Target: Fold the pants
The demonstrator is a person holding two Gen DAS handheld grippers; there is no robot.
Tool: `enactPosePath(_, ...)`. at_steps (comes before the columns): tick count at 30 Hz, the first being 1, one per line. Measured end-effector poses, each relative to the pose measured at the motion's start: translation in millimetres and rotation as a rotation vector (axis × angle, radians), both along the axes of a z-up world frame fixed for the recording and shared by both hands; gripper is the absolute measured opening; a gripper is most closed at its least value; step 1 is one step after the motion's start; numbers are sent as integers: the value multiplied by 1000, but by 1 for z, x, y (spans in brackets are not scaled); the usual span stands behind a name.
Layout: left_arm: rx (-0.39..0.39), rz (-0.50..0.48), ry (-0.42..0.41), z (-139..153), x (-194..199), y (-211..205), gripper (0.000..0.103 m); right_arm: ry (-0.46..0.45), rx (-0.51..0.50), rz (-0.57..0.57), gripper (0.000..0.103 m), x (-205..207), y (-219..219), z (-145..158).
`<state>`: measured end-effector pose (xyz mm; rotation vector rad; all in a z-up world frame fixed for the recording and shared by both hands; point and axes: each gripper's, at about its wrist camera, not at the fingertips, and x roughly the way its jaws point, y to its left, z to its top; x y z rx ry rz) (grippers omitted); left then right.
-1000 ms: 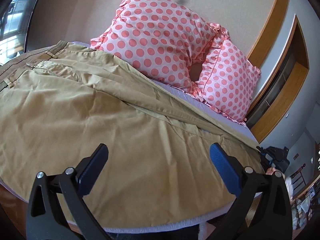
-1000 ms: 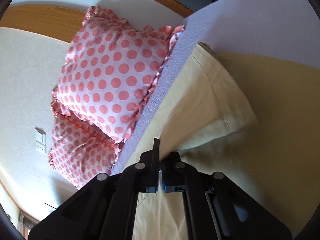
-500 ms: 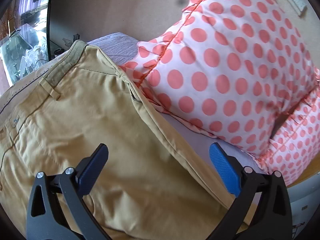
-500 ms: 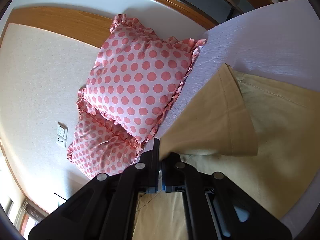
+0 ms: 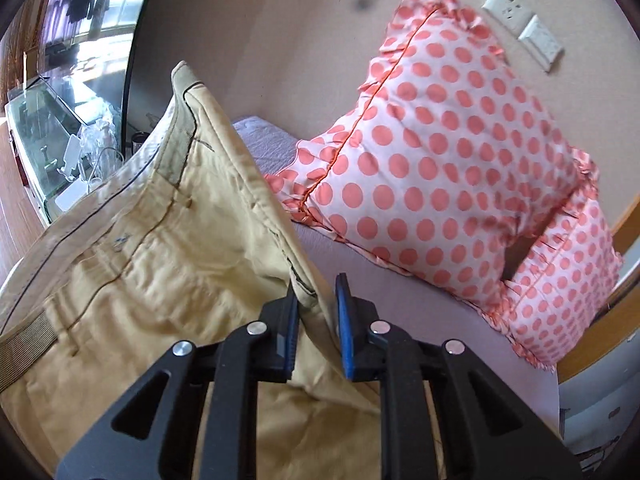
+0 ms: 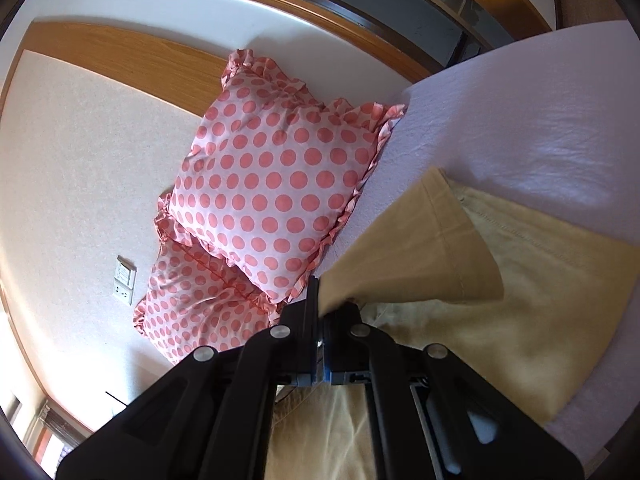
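Note:
Tan khaki pants [image 5: 168,264] lie spread on a bed with a pale lilac sheet [image 5: 420,312]. My left gripper [image 5: 316,312] is shut on the far side edge of the pants near the waistband, and the waistband corner [image 5: 184,80] stands lifted. My right gripper [image 6: 320,308] is shut on the hem of a pant leg [image 6: 420,248], which is raised and folded back over the other leg [image 6: 540,304].
Two pink polka-dot pillows [image 5: 440,152] lean against the beige wall at the head of the bed; they also show in the right wrist view [image 6: 272,184]. Wall sockets [image 5: 524,28] sit above them. A glass side table [image 5: 48,136] with clutter stands at left.
My left gripper went from wide open above the pants to shut on their far edge near the waistband, lifting it. My right gripper kept its hold on the hem and raised it.

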<state>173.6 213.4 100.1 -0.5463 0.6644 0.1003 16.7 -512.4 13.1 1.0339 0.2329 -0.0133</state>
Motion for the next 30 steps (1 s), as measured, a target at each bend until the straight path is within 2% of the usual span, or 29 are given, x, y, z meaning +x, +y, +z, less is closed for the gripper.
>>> enactPosePath(2, 15, 2, -27, -5, -64, 2, 17, 18, -5, -20, 2, -12, -5, -4)
enactPosePath(4, 12, 18, -24, -23, -120, 2, 17, 47, 0, -32, 2, -21, -10, -12)
enactPosePath(7, 0, 50, 24, -61, -171, 1, 17, 97, 7, -47, 2, -28, -12, -23)
enactPosePath(9, -26, 60, 70, -81, -184, 1, 17, 118, 14, -51, 2, -30, -13, -29)
enactPosePath(11, -33, 62, 69, -91, -190, 2, 17, 134, 17, -59, 2, -32, -14, -33)
enactPosePath(16, 5, 63, 31, -84, -197, -4, 19, 163, 20, -75, 2, -41, -14, -40)
enactPosePath(23, -21, 43, 16, -87, -198, 2, 19, 186, 1, -94, 2, -50, -9, -40)
enactPosePath(30, -16, 58, 23, -90, -201, 14, 23, 276, -151, -142, 5, -59, 3, -23)
